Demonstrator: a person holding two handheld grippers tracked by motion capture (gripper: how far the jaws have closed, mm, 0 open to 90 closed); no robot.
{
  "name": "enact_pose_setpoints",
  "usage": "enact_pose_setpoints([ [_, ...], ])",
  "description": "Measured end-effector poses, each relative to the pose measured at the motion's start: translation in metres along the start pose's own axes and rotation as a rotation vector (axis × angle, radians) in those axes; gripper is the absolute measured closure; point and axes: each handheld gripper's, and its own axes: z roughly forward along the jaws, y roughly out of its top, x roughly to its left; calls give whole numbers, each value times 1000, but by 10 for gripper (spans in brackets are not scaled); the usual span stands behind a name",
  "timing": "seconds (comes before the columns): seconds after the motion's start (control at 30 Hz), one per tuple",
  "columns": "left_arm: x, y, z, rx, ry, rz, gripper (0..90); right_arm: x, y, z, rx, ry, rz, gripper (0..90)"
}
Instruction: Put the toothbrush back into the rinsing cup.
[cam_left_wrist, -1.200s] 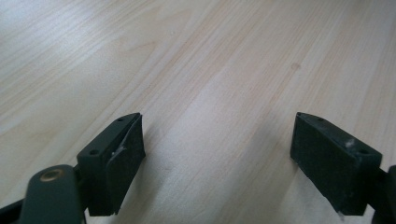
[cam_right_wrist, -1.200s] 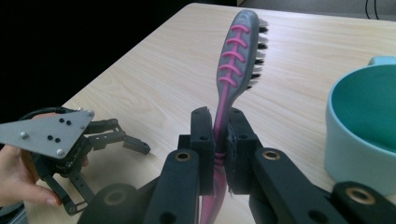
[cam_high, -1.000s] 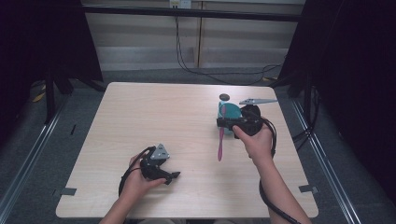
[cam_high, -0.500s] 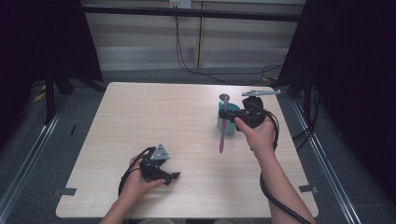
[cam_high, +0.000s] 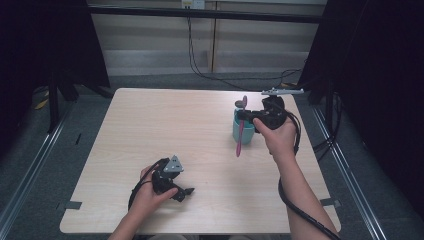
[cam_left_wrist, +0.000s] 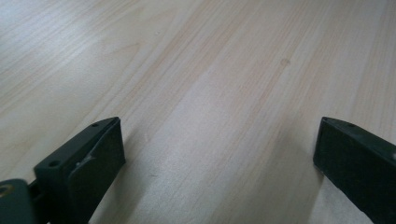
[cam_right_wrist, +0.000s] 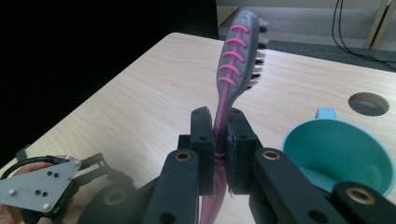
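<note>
The right gripper clamps a pink-and-grey plastic toothbrush by its neck, long axis upright, just beside the teal cup's open mouth.

A pale wooden table with rounded corners stands on grey carpet floor. At twelve o'clock, black cables hang before a beige wall panel.

Pale wood table on grey floor, black curtains either side, cables behind.
</note>
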Motion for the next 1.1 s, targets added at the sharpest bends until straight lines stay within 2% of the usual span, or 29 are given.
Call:
enact_pose_setpoints([
  [0.43, -1, 0, 0, -3, -3, -5, 0, -5, 10, 4, -18, -26, -12, 842],
  [0.8, -1, 0, 0, -2, -1, -2, 0, -7, 23, 1, -33, -57, -34, 842],
  [1.1, -1, 0, 0, -2, 3, -4, 0, -14, 30, -2, -50, -78, -32, 842],
])
